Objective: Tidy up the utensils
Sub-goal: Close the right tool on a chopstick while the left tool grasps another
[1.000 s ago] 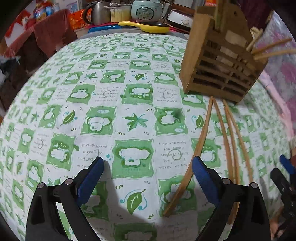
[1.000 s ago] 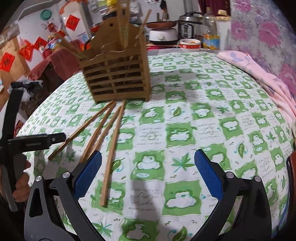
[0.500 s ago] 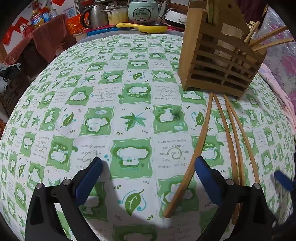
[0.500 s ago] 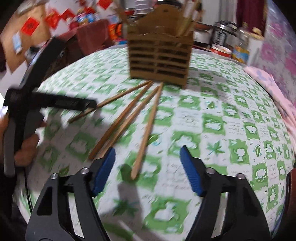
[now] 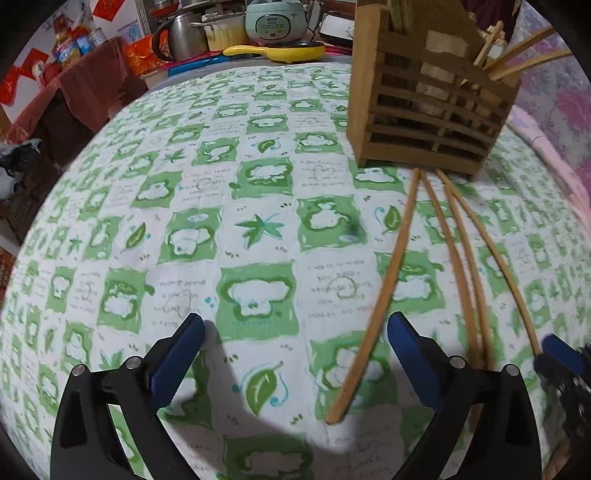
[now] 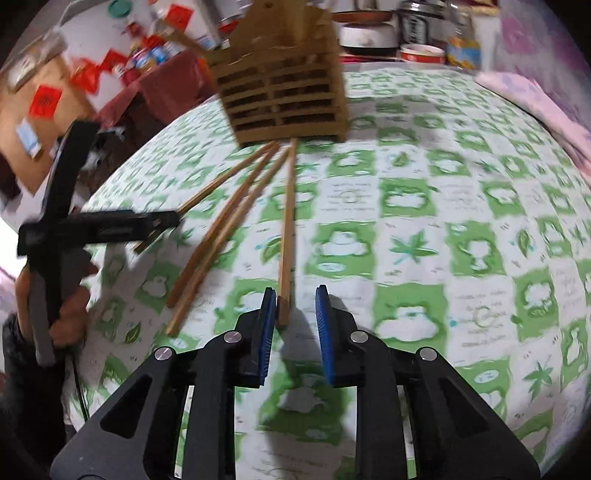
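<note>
Several wooden chopsticks (image 6: 229, 218) lie fanned out on the green-and-white tablecloth, their far ends by a slatted wooden utensil holder (image 6: 284, 99) that has more sticks in it. My right gripper (image 6: 295, 299) is low over the cloth and its jaws are closing. The near end of the rightmost chopstick (image 6: 286, 236) lies between them, against the left pad, with a gap to the right pad. My left gripper (image 5: 295, 328) hovers open and holds nothing. The leftmost chopstick (image 5: 380, 295) ends between its fingers, on the cloth. The holder (image 5: 424, 110) stands beyond.
The tablecloth (image 5: 184, 192) covers a round table. Behind it are a kettle, a rice cooker (image 5: 275, 20) and a yellow pan (image 5: 280, 50). A pink cloth (image 6: 535, 103) lies at the right edge. A hand (image 6: 70, 314) holds the left gripper's handle.
My right gripper has moved in and down onto the near end of the rightmost chopstick, and its jaws have narrowed from wide open. The left gripper has stayed open and almost still.
</note>
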`<act>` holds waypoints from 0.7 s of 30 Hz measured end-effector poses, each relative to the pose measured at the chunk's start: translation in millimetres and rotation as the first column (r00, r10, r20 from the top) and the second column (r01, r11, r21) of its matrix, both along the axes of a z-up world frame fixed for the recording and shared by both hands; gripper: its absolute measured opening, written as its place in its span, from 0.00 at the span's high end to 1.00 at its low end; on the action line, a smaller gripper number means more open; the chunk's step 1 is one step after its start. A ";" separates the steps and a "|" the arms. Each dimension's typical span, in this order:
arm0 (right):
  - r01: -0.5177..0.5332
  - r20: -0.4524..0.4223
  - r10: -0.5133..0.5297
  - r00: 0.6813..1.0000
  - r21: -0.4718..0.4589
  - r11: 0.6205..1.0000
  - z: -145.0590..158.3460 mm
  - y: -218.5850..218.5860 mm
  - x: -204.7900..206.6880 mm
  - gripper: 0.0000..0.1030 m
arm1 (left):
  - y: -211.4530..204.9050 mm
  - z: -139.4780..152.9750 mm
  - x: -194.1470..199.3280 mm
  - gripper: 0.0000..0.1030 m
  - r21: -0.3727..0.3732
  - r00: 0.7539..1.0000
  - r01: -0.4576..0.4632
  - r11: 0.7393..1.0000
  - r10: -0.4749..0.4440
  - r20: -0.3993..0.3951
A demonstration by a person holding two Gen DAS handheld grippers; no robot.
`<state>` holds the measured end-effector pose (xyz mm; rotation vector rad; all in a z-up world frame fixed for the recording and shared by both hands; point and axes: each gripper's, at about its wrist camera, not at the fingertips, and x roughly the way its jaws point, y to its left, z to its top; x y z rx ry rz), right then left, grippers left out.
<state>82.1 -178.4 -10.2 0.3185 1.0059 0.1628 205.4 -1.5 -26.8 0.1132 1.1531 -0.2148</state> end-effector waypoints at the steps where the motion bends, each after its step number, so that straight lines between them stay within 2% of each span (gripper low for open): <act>1: -0.001 -0.001 0.001 1.000 0.009 1.000 -0.4 -0.3 0.5 0.74 | 1.8 1.8 -2.5 0.06 -0.022 1.000 0.002 1.000 -0.002 0.000; 3: -0.010 0.002 0.010 1.000 0.001 1.000 0.4 2.5 0.1 0.70 | 4.0 6.3 -8.9 0.12 -0.075 1.000 0.020 0.997 -0.020 0.002; 5: -0.025 0.005 0.025 1.000 -0.012 1.000 1.3 6.5 0.3 0.65 | 3.1 9.4 -16.0 0.30 -0.095 0.999 0.050 0.994 -0.049 0.010; 8: -0.022 0.005 0.022 1.000 -0.011 1.000 1.5 5.4 1.6 0.62 | -1.9 8.9 -28.2 0.51 -0.040 0.996 0.087 0.995 -0.085 0.039; 9: -0.018 0.006 0.018 1.000 -0.006 1.000 1.3 3.6 1.5 0.62 | -2.8 9.0 -32.3 0.54 -0.032 0.994 0.100 0.994 -0.098 0.048; 11: -0.009 0.006 0.009 1.000 0.007 1.000 1.2 0.9 0.9 0.61 | -4.9 10.1 -45.5 0.67 -0.021 0.987 0.148 0.989 -0.146 0.065; 14: -0.008 0.006 0.008 1.000 0.008 1.000 1.1 0.2 0.8 0.60 | -6.8 11.3 -59.2 0.75 -0.009 0.978 0.194 0.981 -0.192 0.081; 19: -0.013 0.004 0.013 1.000 -0.006 1.000 0.8 2.4 1.4 0.60 | -5.6 11.1 -64.5 0.76 -0.016 0.977 0.198 0.980 -0.196 0.086; 21: -0.018 0.000 0.018 1.000 -0.038 0.999 1.1 7.6 2.3 0.60 | -3.9 11.9 -64.1 0.85 -0.021 0.978 0.191 0.981 -0.189 0.088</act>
